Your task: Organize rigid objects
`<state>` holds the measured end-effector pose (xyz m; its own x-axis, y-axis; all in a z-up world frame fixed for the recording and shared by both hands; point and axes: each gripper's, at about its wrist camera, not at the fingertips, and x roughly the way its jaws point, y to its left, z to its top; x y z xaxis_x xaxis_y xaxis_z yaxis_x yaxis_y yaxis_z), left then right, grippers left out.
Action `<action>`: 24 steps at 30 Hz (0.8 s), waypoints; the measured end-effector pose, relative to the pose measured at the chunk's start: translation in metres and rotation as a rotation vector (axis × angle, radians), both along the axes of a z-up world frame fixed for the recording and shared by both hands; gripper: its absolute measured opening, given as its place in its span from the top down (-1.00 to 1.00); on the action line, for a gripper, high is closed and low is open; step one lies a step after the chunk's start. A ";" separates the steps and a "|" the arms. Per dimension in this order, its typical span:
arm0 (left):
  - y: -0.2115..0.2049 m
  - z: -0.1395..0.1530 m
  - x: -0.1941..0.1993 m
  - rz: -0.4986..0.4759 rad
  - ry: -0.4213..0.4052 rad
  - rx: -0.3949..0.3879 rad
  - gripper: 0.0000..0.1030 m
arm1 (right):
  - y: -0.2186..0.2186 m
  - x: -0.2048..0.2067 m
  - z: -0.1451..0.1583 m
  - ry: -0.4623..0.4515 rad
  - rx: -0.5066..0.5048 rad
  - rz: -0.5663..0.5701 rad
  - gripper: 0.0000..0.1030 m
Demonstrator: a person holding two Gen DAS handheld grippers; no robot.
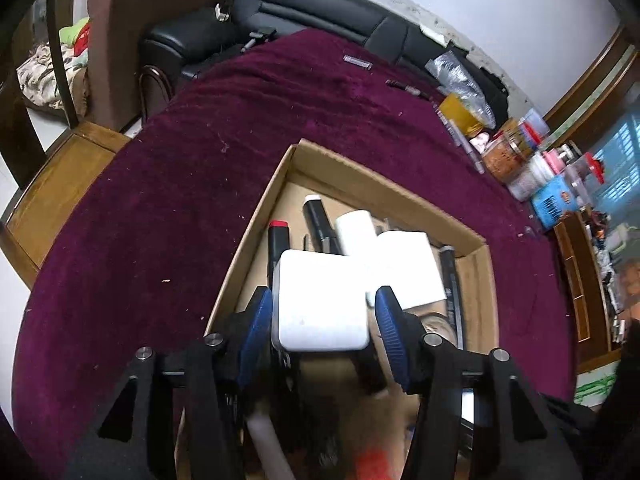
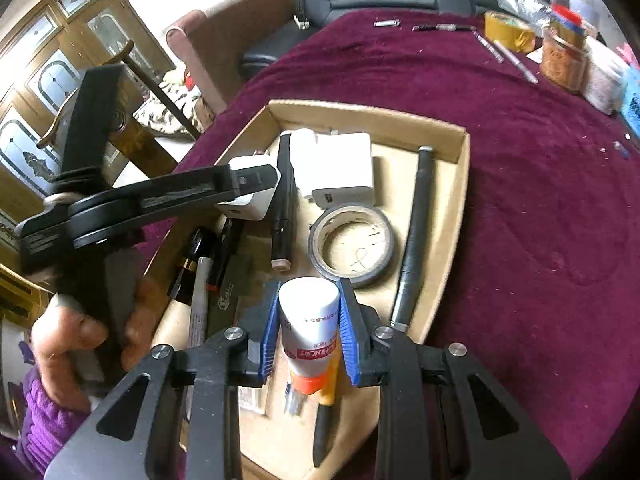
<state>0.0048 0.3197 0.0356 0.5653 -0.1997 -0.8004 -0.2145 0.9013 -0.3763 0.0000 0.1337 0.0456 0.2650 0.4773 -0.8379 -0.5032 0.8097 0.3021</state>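
Right wrist view alone shows the tape roll [image 2: 352,246] at frame centre and right gripper [image 2: 308,320] clamping a white tube [image 2: 310,320]; left wrist view shows left gripper [image 1: 324,312] jaws parted around a white charger [image 1: 320,300], right pad clear.

Right gripper [image 2: 308,320] fingers clamp white tube [image 2: 308,312] over box [image 2: 460,184]

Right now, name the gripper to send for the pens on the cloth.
Probably the left gripper: its pads stand clear of the white charger above the box, nearly free. The right gripper is shut on the tube.
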 end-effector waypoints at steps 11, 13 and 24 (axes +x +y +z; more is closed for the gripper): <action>0.031 0.056 -0.086 0.142 -0.220 0.014 -0.26 | 0.025 0.020 -0.010 0.044 -0.001 0.004 0.50; 0.034 0.062 -0.104 0.172 -0.259 0.046 -0.27 | 0.020 0.021 -0.009 0.088 0.060 0.006 0.47; -0.033 0.122 -0.204 0.387 -0.681 0.490 -0.98 | -0.016 -0.013 0.020 -0.038 0.087 -0.088 -0.03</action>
<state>-0.1990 0.2871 0.1577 0.9017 0.3749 -0.2153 -0.4065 0.9047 -0.1273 -0.0130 0.1174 0.0653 0.3399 0.5214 -0.7827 -0.4438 0.8227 0.3553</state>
